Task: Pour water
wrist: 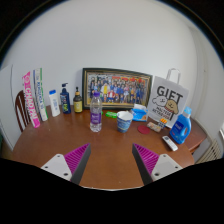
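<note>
Clear water bottle (pixel 96 115) upright near the middle of the round wooden table (pixel 100 160), purple label, pale cap. Well beyond the fingers, nothing touching it. Just to its right, a pale blue cup (pixel 124 120), also upright, a small gap between the two. A white and blue tub (pixel 139 112) behind and right of the cup.

Gripper (pixel 110 160) low over the near edge of the table, fingers spread wide apart, holding nothing. Magenta pads (pixel 76 157) on the inner faces, bare wood between them.

Further right: blue detergent bottle (pixel 181 127) with white cap, a white tube (pixel 169 143) lying flat in front of it. White gift bag (pixel 166 100) with black lettering behind, leaning or standing against the wall. Small dark item between bag and tub, too small to identify.

Behind the water bottle: framed group photo (pixel 117 88) propped at the wall.

Left of the frame: row of toiletry bottles, a small amber one (pixel 78 101), a dark blue pump bottle (pixel 65 98), a white one (pixel 54 102). Leftmost: tall pink and white boxes (pixel 33 96) leaning at the wall. Chair back (pixel 20 108) visible at the far left edge of the table.
</note>
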A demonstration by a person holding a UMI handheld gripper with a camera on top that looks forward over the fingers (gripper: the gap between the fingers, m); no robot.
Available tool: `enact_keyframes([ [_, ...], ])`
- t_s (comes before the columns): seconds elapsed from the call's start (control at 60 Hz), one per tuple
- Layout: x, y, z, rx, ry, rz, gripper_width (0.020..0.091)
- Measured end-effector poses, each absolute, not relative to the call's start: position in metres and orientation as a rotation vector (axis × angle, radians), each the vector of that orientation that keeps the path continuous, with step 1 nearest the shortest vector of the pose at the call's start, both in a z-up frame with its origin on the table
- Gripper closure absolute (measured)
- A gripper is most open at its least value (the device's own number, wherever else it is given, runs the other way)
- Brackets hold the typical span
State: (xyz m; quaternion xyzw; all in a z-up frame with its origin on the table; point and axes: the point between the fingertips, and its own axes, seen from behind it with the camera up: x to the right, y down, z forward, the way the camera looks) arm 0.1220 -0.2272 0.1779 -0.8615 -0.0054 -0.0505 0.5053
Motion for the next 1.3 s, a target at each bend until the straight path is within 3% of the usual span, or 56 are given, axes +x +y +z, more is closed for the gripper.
enact_keyframes([
  [0.583,0.05,0.029,0.113,-1.939,-0.022,0.047,0.029],
  [0.733,0.042,0.068,0.091,-1.933,-0.039,0.08,0.0343],
  [0.867,0.038,0.092,0.076,-1.915,-0.062,0.077,0.0464],
  [0.933,0.048,0.1,0.077,-1.882,-0.056,0.023,0.0605],
  [0.967,0.046,0.102,0.079,-1.865,-0.053,0.041,0.0604],
  [1.167,0.046,0.105,0.081,-1.841,-0.053,0.052,0.076],
  [1.3,0.043,0.102,0.082,-1.863,-0.053,0.08,0.0763],
])
